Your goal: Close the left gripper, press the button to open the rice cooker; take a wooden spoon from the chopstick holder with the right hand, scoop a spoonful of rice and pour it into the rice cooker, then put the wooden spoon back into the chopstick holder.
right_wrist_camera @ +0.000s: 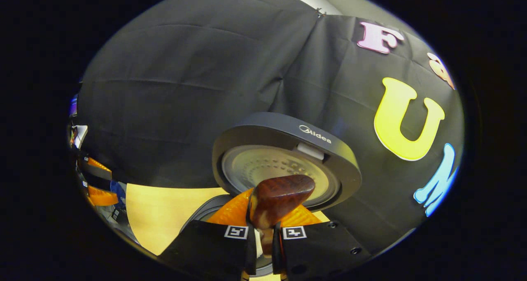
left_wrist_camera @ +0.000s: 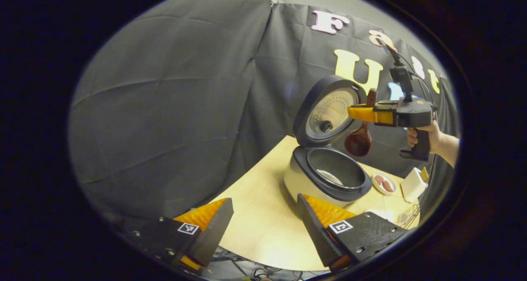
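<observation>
Both views are dim overall, the dark wrinkled cloth backdrop point(left_wrist_camera: 173, 108) soaking up most of the light. The pale wooden tabletop point(left_wrist_camera: 263, 215) is the brightest surface and shows only soft, faint shadows. Soft glare sits on the round perforated metal inner plate of the open rice cooker lid point(right_wrist_camera: 271, 166) and on the glossy reddish-brown wooden spoon point(right_wrist_camera: 280, 196), which is slightly blurred close to the lens. Fisheye distortion bends straight lines near the edges, where sharpness drops.

Wooden spoon point(left_wrist_camera: 359, 141) hangs above the open rice cooker point(left_wrist_camera: 325, 176) on the table point(left_wrist_camera: 263, 223).
</observation>
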### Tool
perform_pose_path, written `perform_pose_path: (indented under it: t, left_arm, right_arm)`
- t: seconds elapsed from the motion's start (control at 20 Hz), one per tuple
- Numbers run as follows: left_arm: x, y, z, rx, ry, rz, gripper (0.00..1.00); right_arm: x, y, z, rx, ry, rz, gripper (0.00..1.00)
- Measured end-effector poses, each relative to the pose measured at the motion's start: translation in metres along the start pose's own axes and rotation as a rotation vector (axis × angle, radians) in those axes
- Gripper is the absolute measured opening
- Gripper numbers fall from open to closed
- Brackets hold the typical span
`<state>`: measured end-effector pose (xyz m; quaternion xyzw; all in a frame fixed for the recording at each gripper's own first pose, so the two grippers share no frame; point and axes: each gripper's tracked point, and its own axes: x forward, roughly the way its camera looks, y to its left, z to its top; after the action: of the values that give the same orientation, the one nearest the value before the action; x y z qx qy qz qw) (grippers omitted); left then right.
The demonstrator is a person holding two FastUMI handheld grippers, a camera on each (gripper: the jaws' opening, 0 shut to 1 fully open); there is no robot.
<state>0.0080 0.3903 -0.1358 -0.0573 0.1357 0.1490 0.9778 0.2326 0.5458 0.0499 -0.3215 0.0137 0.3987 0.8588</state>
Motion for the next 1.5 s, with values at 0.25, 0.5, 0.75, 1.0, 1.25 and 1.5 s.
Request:
perform_pose_path:
  t: [0.25,0.5,0.75,1.0,1.25,1.5]
  left_arm:
    - [0.003,-0.031,-0.003,0.049,0.006,-0.045,0.98]
    - [0.002,-0.089,0.002,0.074,0.004,-0.086,0.98]
    - [-0.011,-0.147,0.003,0.105,-0.013,-0.113,0.98]
    - [-0.027,-0.201,0.010,0.144,-0.047,-0.138,0.99]
    - [-0.046,-0.246,0.004,0.163,-0.070,-0.136,0.98]
    - [-0.069,-0.283,-0.026,0.138,-0.042,-0.116,0.98]
  right_arm:
    - [-0.047,-0.015,-0.008,0.001,-0.043,-0.062,0.16]
    - [-0.123,-0.065,-0.022,0.127,-0.094,-0.177,0.16]
    - [-0.200,-0.123,-0.060,0.176,-0.053,-0.321,0.13]
    - [-0.275,-0.171,-0.119,0.315,-0.031,-0.435,0.13]
    - [-0.343,-0.206,-0.196,0.480,0.020,-0.524,0.16]
    - [-0.386,-0.228,-0.270,0.631,0.043,-0.582,0.17]
